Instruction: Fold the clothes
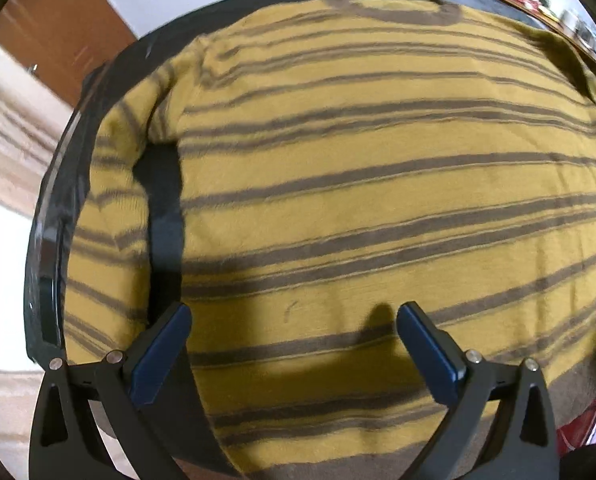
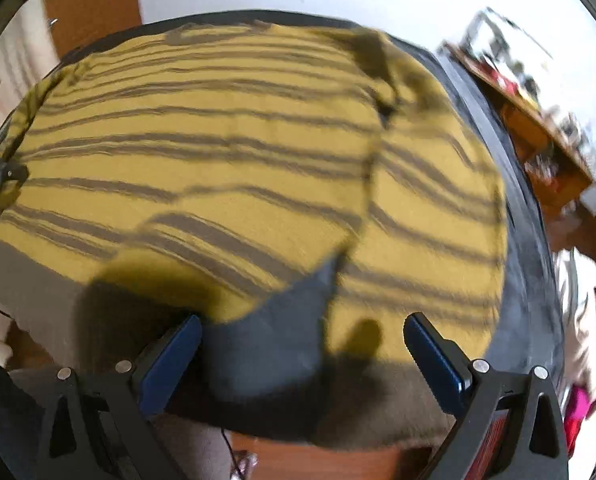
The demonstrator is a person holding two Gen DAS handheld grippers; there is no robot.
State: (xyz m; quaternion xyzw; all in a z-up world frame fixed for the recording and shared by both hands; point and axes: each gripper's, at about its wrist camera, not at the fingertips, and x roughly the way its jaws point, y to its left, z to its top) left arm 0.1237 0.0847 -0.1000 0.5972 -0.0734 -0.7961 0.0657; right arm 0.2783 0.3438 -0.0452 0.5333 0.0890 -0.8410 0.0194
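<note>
A mustard-yellow sweater with brown stripes (image 1: pixel 357 184) lies spread flat on a dark table (image 1: pixel 166 208), collar at the far edge. Its left sleeve (image 1: pixel 110 208) lies along the table's left edge. My left gripper (image 1: pixel 294 312) is open and empty, hovering over the sweater's lower body near the hem. In the right wrist view the same sweater (image 2: pixel 218 168) shows with its right sleeve (image 2: pixel 429 208) lying beside the body. My right gripper (image 2: pixel 301 324) is open and empty above the gap of bare table (image 2: pixel 274 344) between the body's lower corner and the sleeve.
A wooden shelf with clutter (image 2: pixel 537 120) stands at the right beyond the table. A brown door (image 1: pixel 62 28) and white wall are at the back left. The table's right rim (image 2: pixel 525 240) runs close to the sleeve. Red fabric (image 1: pixel 593 420) shows at lower right.
</note>
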